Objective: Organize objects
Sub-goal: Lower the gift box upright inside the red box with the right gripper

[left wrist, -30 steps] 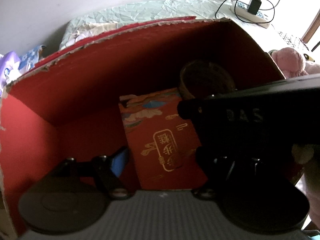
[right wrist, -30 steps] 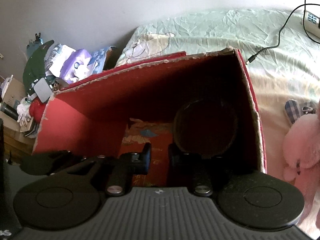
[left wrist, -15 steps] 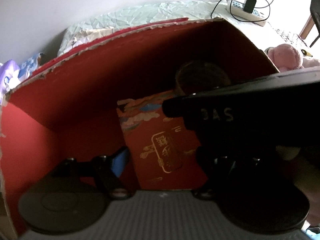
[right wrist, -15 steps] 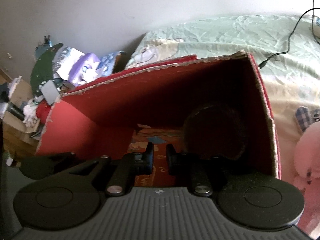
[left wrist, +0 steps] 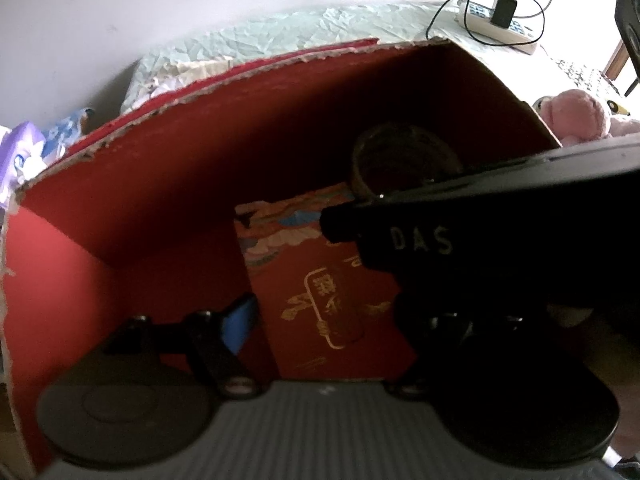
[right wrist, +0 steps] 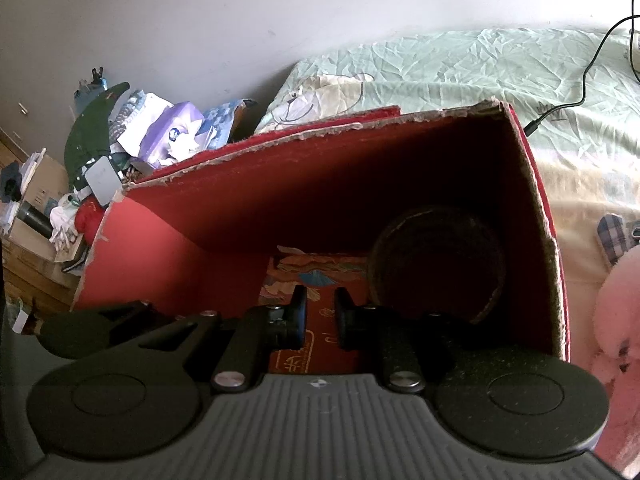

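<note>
In the left wrist view, the left gripper (left wrist: 320, 316) is pointing down into a red cardboard box with torn edges (left wrist: 168, 184), which is sitting on a bed with a pale green crumpled sheet (left wrist: 320, 24). Its jaws are standing wide and opening further, with a flat red packet printed with gold characters (left wrist: 320, 280) lying on the box floor between them; the pads are not pressing on it. A dark round bowl-shaped container (left wrist: 400, 156) is sitting in the box's far right corner, just beside the packet. The black body of the right gripper, marked "DAS" (left wrist: 460, 240), is reaching across from the right. A white power strip (left wrist: 500, 28) and a pink plush toy (left wrist: 572, 116) are lying on the bed beyond.

In the right wrist view, the right gripper (right wrist: 320, 316) is hovering over the same packet (right wrist: 316, 280), its jaws narrow but opening, nothing held between them. The round container (right wrist: 436, 260) is sitting to the right of the fingertips.
</note>
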Demonstrator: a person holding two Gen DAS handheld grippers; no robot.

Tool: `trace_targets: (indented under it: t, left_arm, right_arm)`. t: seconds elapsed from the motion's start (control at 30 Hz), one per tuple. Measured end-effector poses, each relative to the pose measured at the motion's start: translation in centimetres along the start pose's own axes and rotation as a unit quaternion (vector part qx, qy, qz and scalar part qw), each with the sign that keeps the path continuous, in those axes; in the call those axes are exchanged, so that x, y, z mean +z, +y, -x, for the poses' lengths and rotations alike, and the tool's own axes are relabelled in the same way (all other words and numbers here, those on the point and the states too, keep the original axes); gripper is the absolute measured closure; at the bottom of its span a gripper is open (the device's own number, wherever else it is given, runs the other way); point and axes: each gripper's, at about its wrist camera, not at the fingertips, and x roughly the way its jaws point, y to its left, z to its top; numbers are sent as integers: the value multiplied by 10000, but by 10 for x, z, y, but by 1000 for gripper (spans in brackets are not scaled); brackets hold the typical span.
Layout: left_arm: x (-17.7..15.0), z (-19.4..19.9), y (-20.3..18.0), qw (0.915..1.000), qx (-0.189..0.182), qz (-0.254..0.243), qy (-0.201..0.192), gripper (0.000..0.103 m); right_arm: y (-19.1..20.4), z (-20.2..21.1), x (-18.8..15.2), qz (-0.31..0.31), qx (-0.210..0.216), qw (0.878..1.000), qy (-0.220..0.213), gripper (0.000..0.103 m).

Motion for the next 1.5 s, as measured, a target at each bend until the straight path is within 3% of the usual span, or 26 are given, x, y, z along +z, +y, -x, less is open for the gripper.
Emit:
trace_targets:
  t: [0.97, 1.5]
  left_arm:
    - [1, 0, -1, 10000, 78, 4, 36, 24]
    - [2, 1, 1, 9999, -155, -25, 6, 23]
  right_arm:
    - [-1, -3, 2, 44, -121, 9998, 146, 83]
    - [0, -2, 2, 94, -145, 9998, 139, 85]
